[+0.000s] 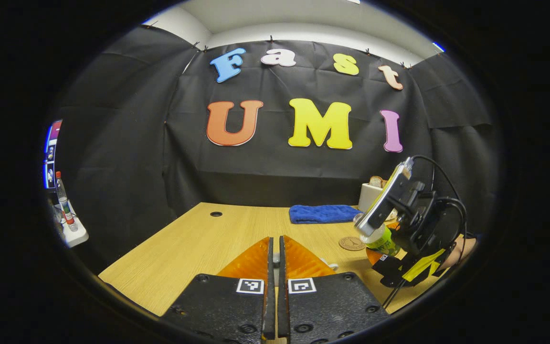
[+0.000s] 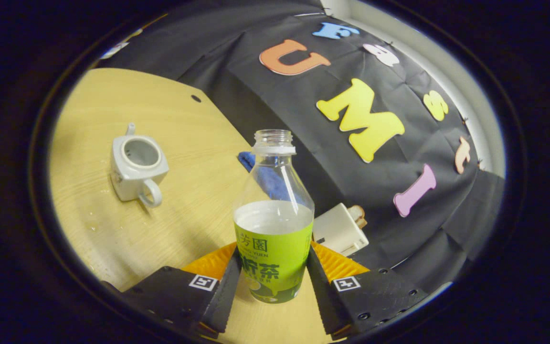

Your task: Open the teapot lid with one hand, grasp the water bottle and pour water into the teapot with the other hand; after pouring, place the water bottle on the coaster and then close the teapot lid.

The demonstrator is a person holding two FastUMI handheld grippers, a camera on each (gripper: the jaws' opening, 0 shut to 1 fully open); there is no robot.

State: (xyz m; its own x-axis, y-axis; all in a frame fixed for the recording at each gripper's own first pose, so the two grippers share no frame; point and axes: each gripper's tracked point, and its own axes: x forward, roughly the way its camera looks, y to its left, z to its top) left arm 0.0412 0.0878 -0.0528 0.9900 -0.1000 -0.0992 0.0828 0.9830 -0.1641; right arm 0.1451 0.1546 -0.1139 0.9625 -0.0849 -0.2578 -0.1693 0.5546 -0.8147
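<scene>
My right gripper has its jaws clamped on the lower part of the water bottle, which is uncapped and partly full, its long axis running away from the camera, mouth farthest. The teapot sits lidless on the table, well apart to the bottle's left, with bare wood around it. My left gripper has its jaws almost closed on something small I cannot identify. The coaster lies near a blue towel.
</scene>
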